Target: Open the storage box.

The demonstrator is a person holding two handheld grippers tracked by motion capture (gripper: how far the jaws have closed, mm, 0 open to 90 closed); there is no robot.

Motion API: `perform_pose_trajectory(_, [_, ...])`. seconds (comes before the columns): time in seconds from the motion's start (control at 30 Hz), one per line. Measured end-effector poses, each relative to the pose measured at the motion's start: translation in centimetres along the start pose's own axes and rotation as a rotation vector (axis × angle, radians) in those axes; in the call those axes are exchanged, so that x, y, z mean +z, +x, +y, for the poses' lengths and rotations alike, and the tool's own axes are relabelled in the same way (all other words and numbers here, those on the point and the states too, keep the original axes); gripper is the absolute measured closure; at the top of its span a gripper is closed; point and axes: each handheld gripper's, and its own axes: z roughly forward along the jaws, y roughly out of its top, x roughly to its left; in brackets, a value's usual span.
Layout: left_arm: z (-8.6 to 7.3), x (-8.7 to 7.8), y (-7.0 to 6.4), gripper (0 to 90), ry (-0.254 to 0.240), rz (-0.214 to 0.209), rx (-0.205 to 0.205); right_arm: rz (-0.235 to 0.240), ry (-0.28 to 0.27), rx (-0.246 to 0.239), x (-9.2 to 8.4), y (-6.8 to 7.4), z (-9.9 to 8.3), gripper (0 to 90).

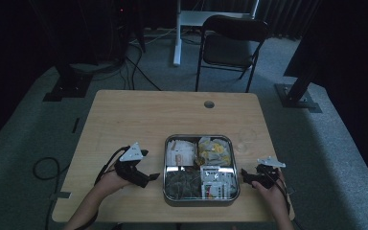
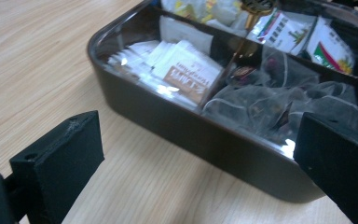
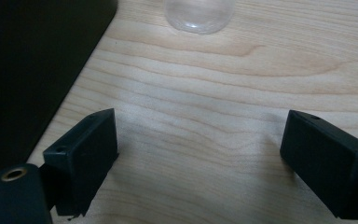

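Wooden tabletop carries a metal tray near its front edge, a bit right of the middle. Four boxes inside the tray hold packets: white packets in one, see-through tea bags in the next. A clear cup stands just past the tray's right side. The left gripper sits by the tray's left wall, jaws wide apart, holding nothing. The right gripper sits by the right wall, jaws also wide apart

We see print on the white-and-orange sachets in the tray, but it is too blurred to read.
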Motion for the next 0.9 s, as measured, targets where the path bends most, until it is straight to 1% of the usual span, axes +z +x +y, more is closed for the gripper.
perform_pose_trajectory(0.1, [0.4,0.4,-0.2,1.4,0.005,-0.01,0.013,0.0,0.0,0.0,0.0,0.0,0.0,10.3])
perform_pose_trajectory(0.33, [1.4,1.3,-0.8,1.4,-0.019,-0.028,0.027,0.0,0.0,0.0,0.0,0.0,0.0,10.3])
perform_pose_trajectory(0.47, [1.8,1.9,-1.0,1.4,-0.018,-0.044,0.037,0.0,0.0,0.0,0.0,0.0,0.0,10.3])
perform_pose_trajectory(0.57, [2.3,2.6,-1.3,1.5,-0.015,-0.062,0.047,0.0,0.0,0.0,0.0,0.0,0.0,10.3])
perform_pose_trajectory(0.83, [3.1,3.8,-1.6,1.5,-0.015,-0.08,0.055,0.0,0.0,0.0,0.0,0.0,0.0,10.4])
perform_pose_trajectory(0.9, [3.2,4.0,-1.7,1.5,-0.019,-0.086,0.051,0.0,0.0,0.0,0.0,0.0,0.0,10.4])
